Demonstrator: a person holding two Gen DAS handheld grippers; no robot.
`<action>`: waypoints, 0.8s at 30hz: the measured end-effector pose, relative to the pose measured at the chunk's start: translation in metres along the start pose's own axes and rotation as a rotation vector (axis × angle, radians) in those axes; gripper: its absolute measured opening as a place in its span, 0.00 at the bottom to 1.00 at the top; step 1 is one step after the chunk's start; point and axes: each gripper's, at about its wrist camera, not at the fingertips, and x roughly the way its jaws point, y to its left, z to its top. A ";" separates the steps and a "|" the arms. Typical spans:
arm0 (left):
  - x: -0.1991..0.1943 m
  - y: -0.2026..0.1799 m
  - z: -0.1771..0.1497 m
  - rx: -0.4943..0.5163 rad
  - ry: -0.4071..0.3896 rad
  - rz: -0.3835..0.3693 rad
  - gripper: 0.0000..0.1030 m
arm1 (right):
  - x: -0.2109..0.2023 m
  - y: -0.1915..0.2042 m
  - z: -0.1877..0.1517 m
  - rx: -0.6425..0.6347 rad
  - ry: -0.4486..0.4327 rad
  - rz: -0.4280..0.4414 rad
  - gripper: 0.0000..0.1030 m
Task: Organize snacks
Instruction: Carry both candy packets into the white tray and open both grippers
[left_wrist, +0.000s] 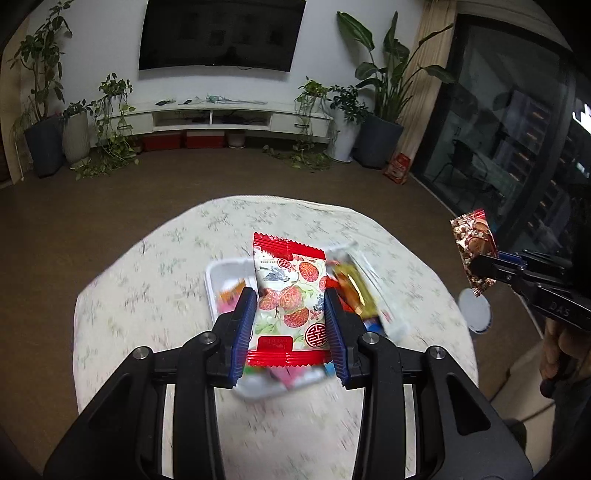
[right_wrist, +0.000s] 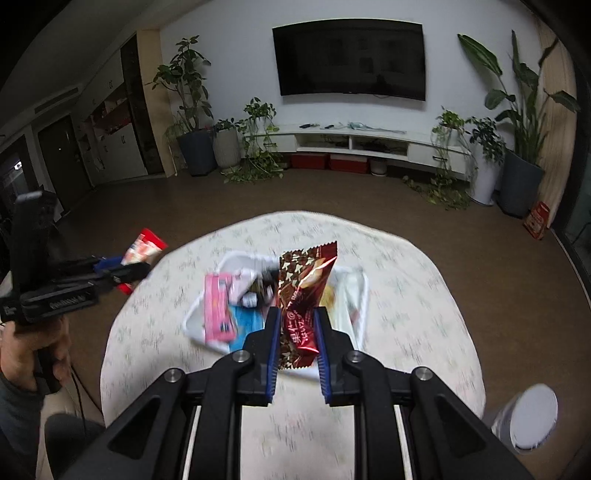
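Beyond the round table with its pale leaf-print cloth (left_wrist: 155, 295), we note a dark wall-mounted television (right_wrist: 349, 61) above a low white media console (right_wrist: 369, 142), potted plants (right_wrist: 192, 110) flanking it on both sides, and a red bag (left_wrist: 398, 168) on the brown floor.

glossy plastic wrappers on the lychee snack packet (left_wrist: 290, 295) and the chocolate snack packet (right_wrist: 303, 295), a smooth white plastic tray (right_wrist: 360, 295), matt patterned cloth over the table (left_wrist: 147, 295), ridged blue gripper pads (left_wrist: 242, 325).
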 end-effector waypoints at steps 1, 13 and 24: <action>0.010 0.002 0.006 0.002 0.010 0.006 0.33 | 0.010 0.002 0.009 -0.001 0.001 0.006 0.19; 0.142 0.019 0.005 0.014 0.163 0.007 0.33 | 0.153 0.012 0.017 -0.010 0.158 0.027 0.19; 0.189 0.033 -0.019 0.012 0.225 0.030 0.34 | 0.190 0.011 -0.006 -0.027 0.241 0.019 0.19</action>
